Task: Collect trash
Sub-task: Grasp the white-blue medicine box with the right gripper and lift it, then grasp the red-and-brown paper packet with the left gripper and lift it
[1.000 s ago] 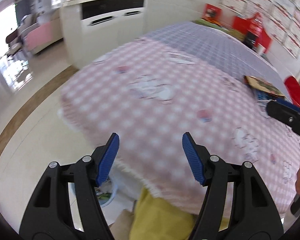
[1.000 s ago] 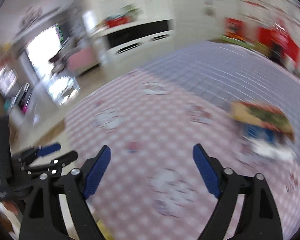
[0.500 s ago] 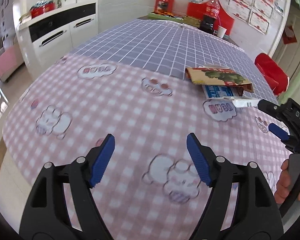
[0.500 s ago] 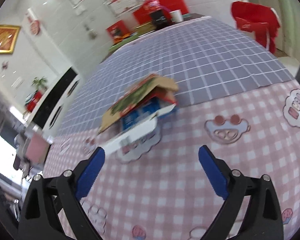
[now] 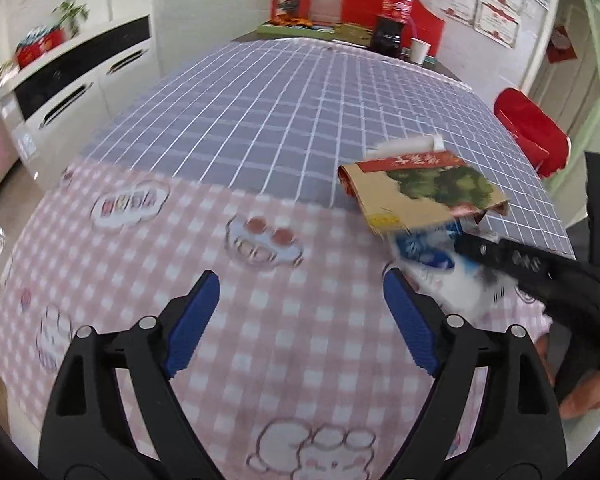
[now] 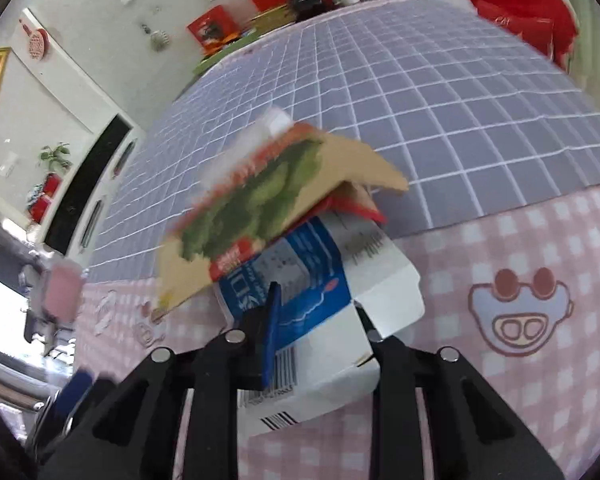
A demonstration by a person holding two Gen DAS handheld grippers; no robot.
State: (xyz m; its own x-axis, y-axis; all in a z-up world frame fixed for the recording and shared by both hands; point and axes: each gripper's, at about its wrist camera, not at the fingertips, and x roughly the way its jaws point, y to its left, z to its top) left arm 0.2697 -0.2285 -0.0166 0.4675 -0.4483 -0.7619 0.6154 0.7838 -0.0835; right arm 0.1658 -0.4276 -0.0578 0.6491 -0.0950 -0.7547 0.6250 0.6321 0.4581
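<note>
A flattened blue-and-white carton (image 6: 320, 300) lies at the centre of the right wrist frame on the pink checked tablecloth (image 6: 520, 400), tucked under a brown cardboard box (image 6: 268, 204). The right gripper (image 6: 316, 332) is closing, pinching the carton. The left gripper (image 5: 300, 320), lower centre, is opening over bare cloth, its jaws spread.

Bright, even daylight throughout, strongest from a window (image 6: 4, 300) blown out to white at the left edge. Glare on the glossy cabinet (image 5: 72, 80) fronts. Soft, faint shadows only, under the cardboard box (image 6: 260, 200) on the checked tablecloth (image 5: 260, 120). Heavy fisheye bending, with straight grid lines bowed and dark rounded corners. Motion blur on the box, the blue-and-white carton (image 6: 312, 288) and the tablecloth prints; sharper on the black gripper frames.
</note>
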